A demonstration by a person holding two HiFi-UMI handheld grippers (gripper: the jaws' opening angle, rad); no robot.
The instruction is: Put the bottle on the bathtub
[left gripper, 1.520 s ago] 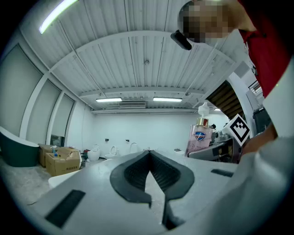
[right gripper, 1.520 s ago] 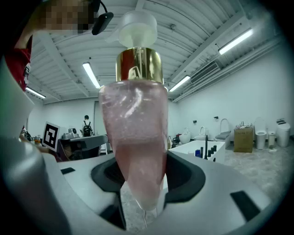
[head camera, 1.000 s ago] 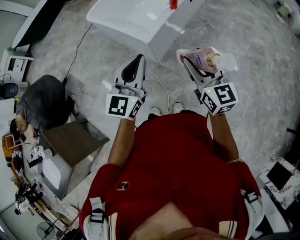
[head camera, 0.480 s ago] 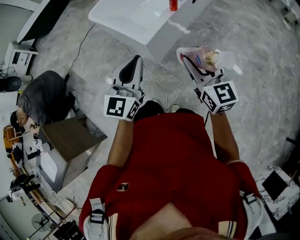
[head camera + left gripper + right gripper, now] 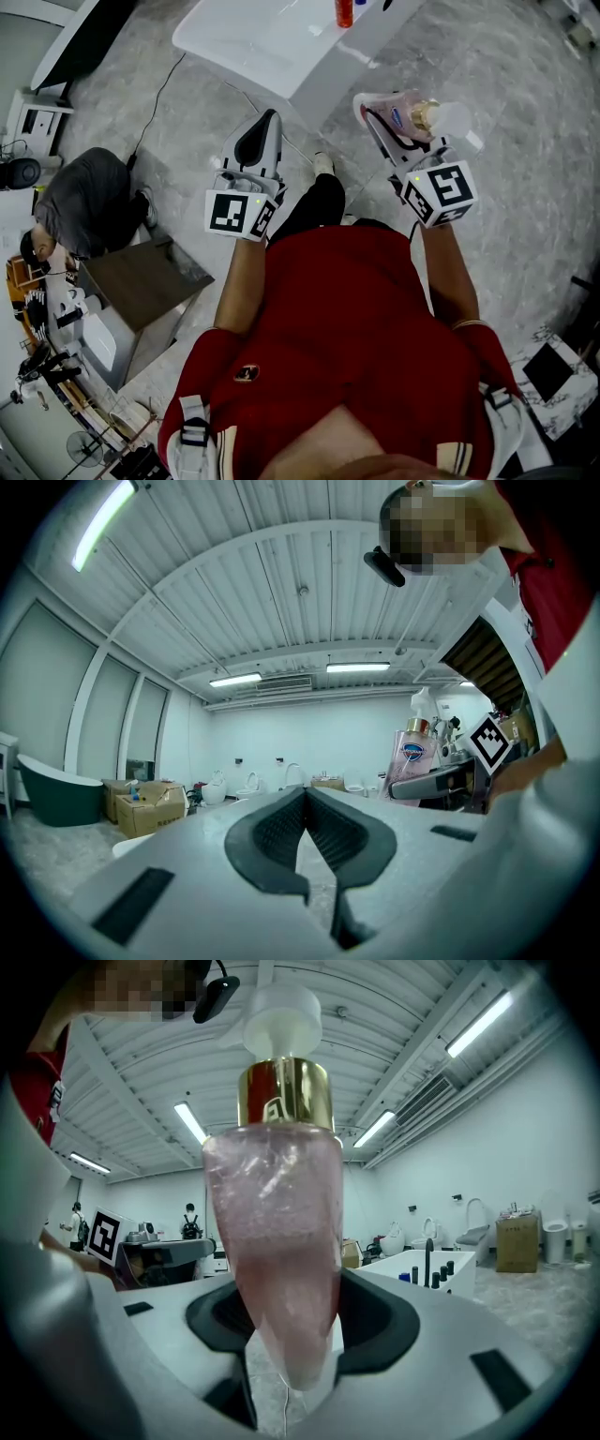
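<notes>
The person stood a step short of the white rectangular bathtub point(image 5: 246, 45), holding the clear plastic pump bottle of pink liquid point(image 5: 410, 116) off the floor, well apart from the tub. The right gripper point(image 5: 386, 120) had its jaws pinching the lower body of that bottle, with the gold collar and white pump head standing clear beyond the pads. The left gripper point(image 5: 266, 129) was pressed together on nothing.

To my eye the bottle looked well filled, so it would carry some weight. Its smooth, rounded wall seemed likely to slip or give a little under a squeeze. The broad body is the place to grip it, not the pump, which could press down or turn.

I counted one pink bottle, two grippers and one white tub. On the tub's rim stood one small red bottle point(image 5: 344, 11).
</notes>
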